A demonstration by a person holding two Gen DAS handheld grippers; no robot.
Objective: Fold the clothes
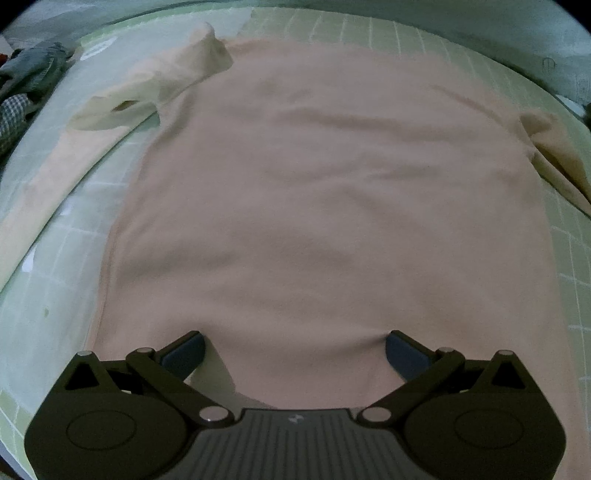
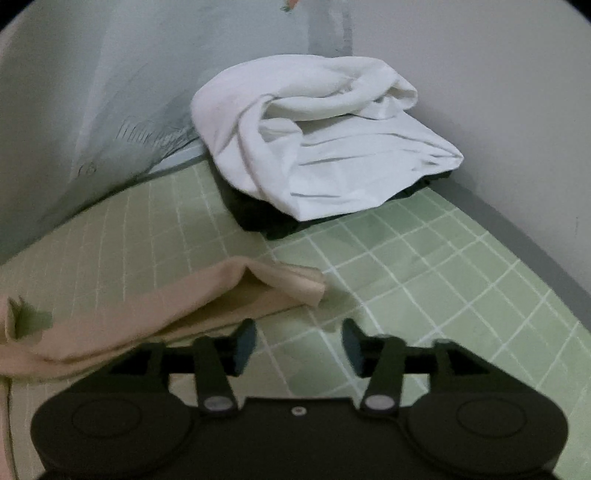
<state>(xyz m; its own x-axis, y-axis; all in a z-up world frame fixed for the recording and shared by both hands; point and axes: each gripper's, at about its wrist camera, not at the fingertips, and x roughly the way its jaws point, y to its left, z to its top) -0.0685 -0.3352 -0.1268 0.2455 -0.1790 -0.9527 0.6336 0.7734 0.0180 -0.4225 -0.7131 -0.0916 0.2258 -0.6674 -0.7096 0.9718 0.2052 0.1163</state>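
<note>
The peach top (image 1: 314,192) lies spread flat on the green gridded mat (image 1: 424,33), body smooth with only soft ripples. One sleeve (image 1: 140,99) is doubled back near the shoulder, showing a paler inside. The left gripper (image 1: 295,350) stands over the near hem with its jaws wide apart, pads at the cloth but not pinching it. The right gripper (image 2: 299,345) hangs open beside the other sleeve (image 2: 207,299), nothing between its jaws. A crumpled white garment (image 2: 321,136) sits on something dark by the wall.

Soft matt cloth shirt (image 1: 314,184) lies on a smooth gridded mat (image 2: 424,266).
</note>
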